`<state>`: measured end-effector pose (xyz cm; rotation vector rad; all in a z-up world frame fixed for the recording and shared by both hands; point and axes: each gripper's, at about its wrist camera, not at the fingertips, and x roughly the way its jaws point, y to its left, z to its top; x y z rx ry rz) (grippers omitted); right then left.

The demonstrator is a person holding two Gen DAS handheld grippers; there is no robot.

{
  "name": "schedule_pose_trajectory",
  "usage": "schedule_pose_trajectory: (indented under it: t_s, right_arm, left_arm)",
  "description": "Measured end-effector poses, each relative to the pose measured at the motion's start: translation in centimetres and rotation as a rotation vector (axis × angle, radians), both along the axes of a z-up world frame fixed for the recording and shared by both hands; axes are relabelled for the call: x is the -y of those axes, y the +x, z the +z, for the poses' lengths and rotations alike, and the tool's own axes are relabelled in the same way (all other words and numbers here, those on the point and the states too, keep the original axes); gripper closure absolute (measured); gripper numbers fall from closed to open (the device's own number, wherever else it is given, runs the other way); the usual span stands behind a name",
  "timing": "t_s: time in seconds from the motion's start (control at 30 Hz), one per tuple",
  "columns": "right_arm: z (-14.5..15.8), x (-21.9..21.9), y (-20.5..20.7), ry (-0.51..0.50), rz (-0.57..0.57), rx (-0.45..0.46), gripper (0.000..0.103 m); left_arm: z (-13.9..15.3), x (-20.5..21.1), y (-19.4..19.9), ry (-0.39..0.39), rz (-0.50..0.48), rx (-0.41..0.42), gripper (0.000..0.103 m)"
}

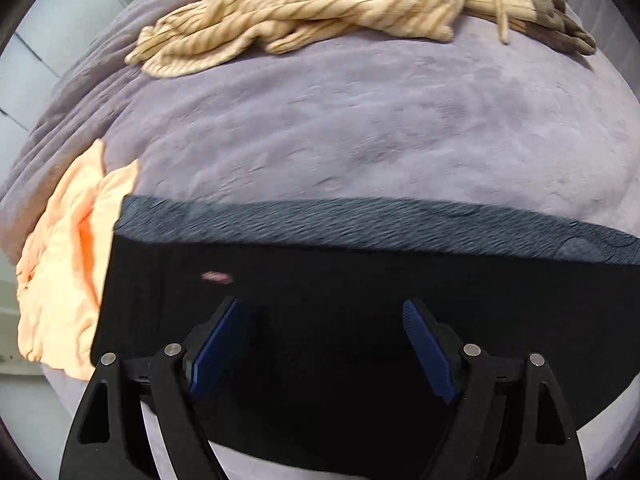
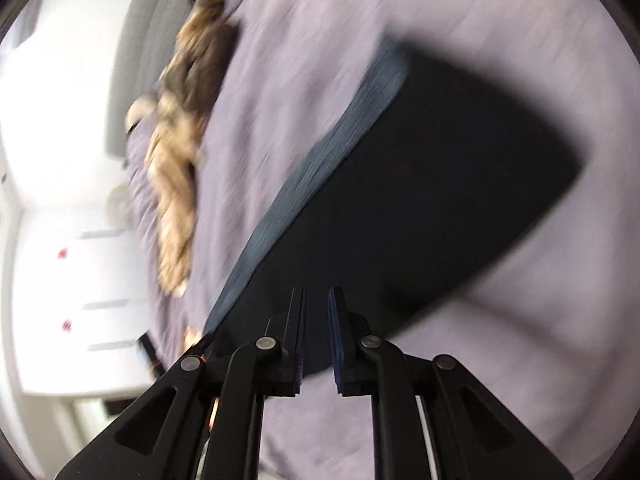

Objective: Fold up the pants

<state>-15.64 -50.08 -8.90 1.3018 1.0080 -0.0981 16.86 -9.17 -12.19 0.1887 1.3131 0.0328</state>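
Dark pants (image 1: 360,280) lie folded into a flat block on the lavender bed cover (image 1: 340,132), with a grey-blue band (image 1: 360,224) along the far edge. My left gripper (image 1: 324,308) is open just above the pants, its blue pads (image 1: 218,344) spread wide, holding nothing. In the right wrist view the same pants (image 2: 440,184) lie slanted across the cover (image 2: 500,12). My right gripper (image 2: 317,296) hovers over their near edge with the fingers almost together, a narrow gap between them and nothing gripped. This view is motion-blurred.
A tan striped garment (image 1: 340,4) lies at the far side of the bed; it also shows blurred in the right wrist view (image 2: 184,128). An orange garment (image 1: 68,272) lies just left of the pants. White furniture (image 2: 60,240) stands beyond the bed's edge.
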Motion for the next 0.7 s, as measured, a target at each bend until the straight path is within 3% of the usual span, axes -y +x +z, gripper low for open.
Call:
schedule_pose_trajectory:
  t_s: [0.2, 0.3, 0.4, 0.6, 0.67, 0.7]
  right_arm:
    - [-4.0, -18.9, 5.3, 0.247, 0.264, 0.003, 0.087]
    - [-5.8, -24.7, 7.9, 0.326, 0.266, 0.011, 0.086]
    - [-6.9, -27.6, 9.1, 0.332, 0.248, -0.016, 0.083]
    - [-7.3, -29.0, 9.8, 0.281, 0.246, -0.076, 0.080]
    - [-7.0, -28.8, 9.6, 0.254, 0.244, -0.082, 0.068]
    - [-6.7, -28.7, 9.5, 0.224, 0.246, -0.093, 0.054]
  left_arm:
    - [-2.4, -9.8, 0.0, 0.064, 0.090, -0.025, 0.020]
    - [-4.5, -12.0, -0.2, 0.015, 0.068, -0.059, 0.003]
    - [-5.0, -12.8, -0.1, -0.051, 0.046, -0.076, 0.002]
    - [-5.7, -13.0, 0.1, -0.081, 0.008, -0.070, 0.000]
    - [-5.9, -13.0, 0.0, -0.092, 0.008, -0.070, 0.000]
    - [-6.0, -12.9, -0.1, -0.094, 0.007, -0.069, 0.000]
